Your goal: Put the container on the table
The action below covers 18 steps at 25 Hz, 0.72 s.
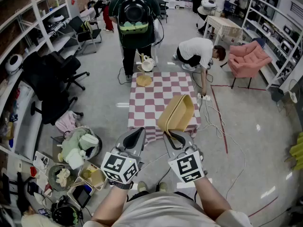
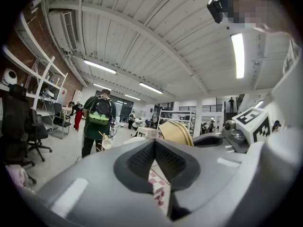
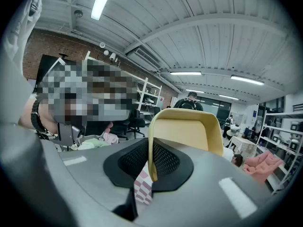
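The right hand-held gripper (image 3: 152, 161) is clamped on the thin rim of the yellow container (image 1: 177, 113), which hangs tilted on its side over the near right corner of the desk (image 1: 151, 98) with the red-and-white checked cloth; whether it touches the cloth cannot be told. The left hand-held gripper (image 2: 154, 156) sits just beside it with its jaws pressed together on nothing. A round wooden plate (image 1: 144, 80) lies at the desk's far edge, near a standing person with a backpack (image 1: 135, 18).
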Tool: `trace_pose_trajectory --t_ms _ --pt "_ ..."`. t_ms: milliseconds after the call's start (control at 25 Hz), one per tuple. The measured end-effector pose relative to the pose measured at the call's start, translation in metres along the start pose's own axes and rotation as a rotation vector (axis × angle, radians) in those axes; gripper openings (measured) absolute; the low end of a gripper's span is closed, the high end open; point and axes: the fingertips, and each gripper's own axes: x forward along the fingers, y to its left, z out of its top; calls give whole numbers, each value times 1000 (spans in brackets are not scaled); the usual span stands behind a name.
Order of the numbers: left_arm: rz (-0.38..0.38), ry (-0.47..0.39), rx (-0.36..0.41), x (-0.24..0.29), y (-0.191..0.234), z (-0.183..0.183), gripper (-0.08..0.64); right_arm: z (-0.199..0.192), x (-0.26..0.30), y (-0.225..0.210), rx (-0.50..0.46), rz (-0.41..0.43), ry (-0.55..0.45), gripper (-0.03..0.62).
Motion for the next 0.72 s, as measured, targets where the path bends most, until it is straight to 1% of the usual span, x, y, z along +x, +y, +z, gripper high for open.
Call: trace_pose_trajectory --t_ms 440,720 --pt "4 -1 -3 1 -7 -3 2 -2 -5 3 -13 17 -3 31" --pt "11 0 -18 3 -9 -7 2 -5 -8 -1 21 32 -16 32"
